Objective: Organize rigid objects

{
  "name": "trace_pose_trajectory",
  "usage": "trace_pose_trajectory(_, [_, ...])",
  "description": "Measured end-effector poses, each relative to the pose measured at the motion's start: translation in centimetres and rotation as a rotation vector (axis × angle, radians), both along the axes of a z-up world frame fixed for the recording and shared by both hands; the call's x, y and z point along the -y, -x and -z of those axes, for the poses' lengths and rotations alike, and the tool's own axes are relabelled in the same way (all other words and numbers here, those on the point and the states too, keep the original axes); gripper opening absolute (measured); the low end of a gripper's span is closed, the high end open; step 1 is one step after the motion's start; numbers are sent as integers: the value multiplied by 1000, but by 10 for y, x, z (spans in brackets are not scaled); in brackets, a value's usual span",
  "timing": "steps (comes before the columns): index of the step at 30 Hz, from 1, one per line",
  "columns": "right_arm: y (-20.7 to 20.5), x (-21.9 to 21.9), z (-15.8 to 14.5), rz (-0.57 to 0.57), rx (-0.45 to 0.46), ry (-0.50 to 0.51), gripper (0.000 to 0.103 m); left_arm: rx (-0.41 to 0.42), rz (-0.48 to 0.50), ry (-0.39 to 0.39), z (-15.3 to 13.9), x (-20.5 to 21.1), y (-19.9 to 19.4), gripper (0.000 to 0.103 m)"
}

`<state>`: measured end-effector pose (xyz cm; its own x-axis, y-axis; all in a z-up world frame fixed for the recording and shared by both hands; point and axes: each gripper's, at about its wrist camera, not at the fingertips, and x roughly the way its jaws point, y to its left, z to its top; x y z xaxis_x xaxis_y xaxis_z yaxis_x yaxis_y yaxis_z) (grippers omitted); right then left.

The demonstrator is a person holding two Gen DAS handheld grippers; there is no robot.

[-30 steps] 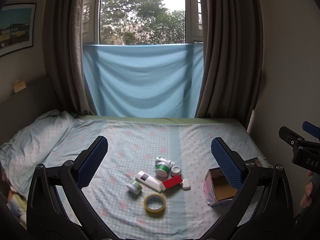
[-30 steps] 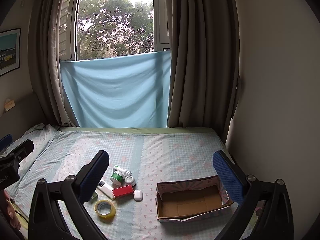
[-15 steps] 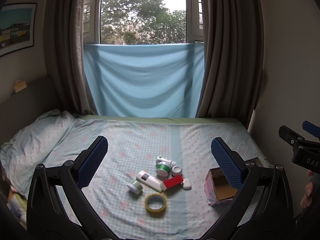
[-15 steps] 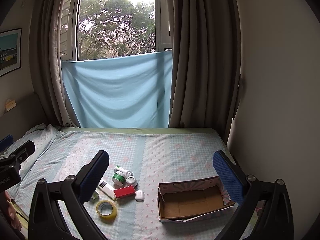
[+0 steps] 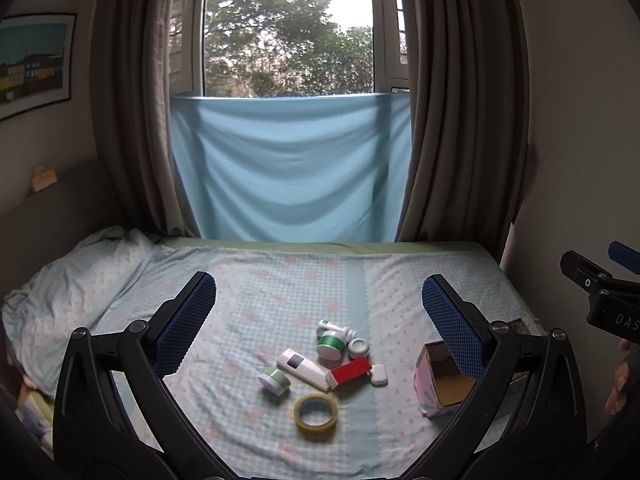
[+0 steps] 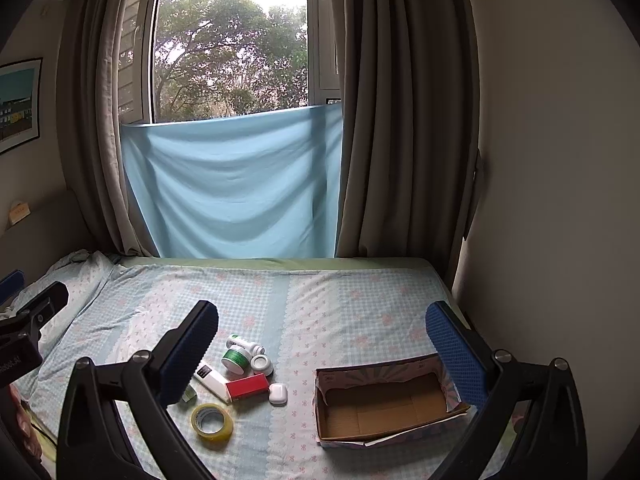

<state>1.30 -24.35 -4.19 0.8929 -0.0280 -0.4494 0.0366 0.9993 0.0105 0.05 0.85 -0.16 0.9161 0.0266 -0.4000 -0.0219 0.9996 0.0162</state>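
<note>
Left wrist view. Left gripper (image 5: pixel 319 312) raised above the bed (image 5: pixel 280 280), jaws spread wide, gripping nothing. Between the blue pads (image 5: pixel 184 322), a cluster on the checked sheet: tape roll (image 5: pixel 315 411) nearest, white remote (image 5: pixel 304 369) lying diagonally, red box (image 5: pixel 349 372) touching its right end, small white case (image 5: pixel 378 374) just right of that. Green-banded jar (image 5: pixel 274 380) on its side left of the remote; green-lidded jar (image 5: pixel 330 345), white cap (image 5: pixel 358 347) and a toppled white bottle (image 5: pixel 335 328) farther back. Cardboard box (image 5: pixel 440 384) to the right (partly hidden behind the right pad), open on top. Right gripper at the far right edge, only its black body showing.

Right wrist view. Right gripper (image 6: pixel 322 340) also above the bed (image 6: pixel 320 300), jaws wide apart and holding nothing. Cardboard box (image 6: pixel 386 400) near right, shallow, with nothing inside. Cluster to its left, apart from it: tape roll (image 6: pixel 212 420) nearest, red box (image 6: pixel 246 386), white case (image 6: pixel 278 393), remote (image 6: pixel 211 378) partly behind the left pad, green-lidded jar (image 6: pixel 236 357), white cap (image 6: pixel 261 363), bottle (image 6: pixel 243 344). Blue cloth (image 6: pixel 236 184) hung across the window beyond.
</note>
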Motion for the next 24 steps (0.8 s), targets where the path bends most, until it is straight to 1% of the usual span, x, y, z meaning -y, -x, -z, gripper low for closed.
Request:
trace_pose_trajectory(5, [-2,3,2,2,-3,-11,103,14,-3,4,-2,-2,1,102])
trace_pose_trajectory(10, [-1,4,2,0,0,-9,103,6,-6,2,-1,-2,-1,102])
trace_pose_trajectory(13, [-3,4,2,-3,-5,-3,103,-8,-3,14,0,-2,-4,102])
trace_pose_trajectory(18, [-15,5,4,-42,-50,3,103,-75,-36,54,10,-11,-17,102])
trace_pose_trajectory(21, [-29,3,14,-92,-98,26,103,-141,-84,78,29,-17,-27,102])
trace_pose_trajectory(24, [-49,1,34,-159,-148,28,103,-203,-147,86,53,-24,-35,102])
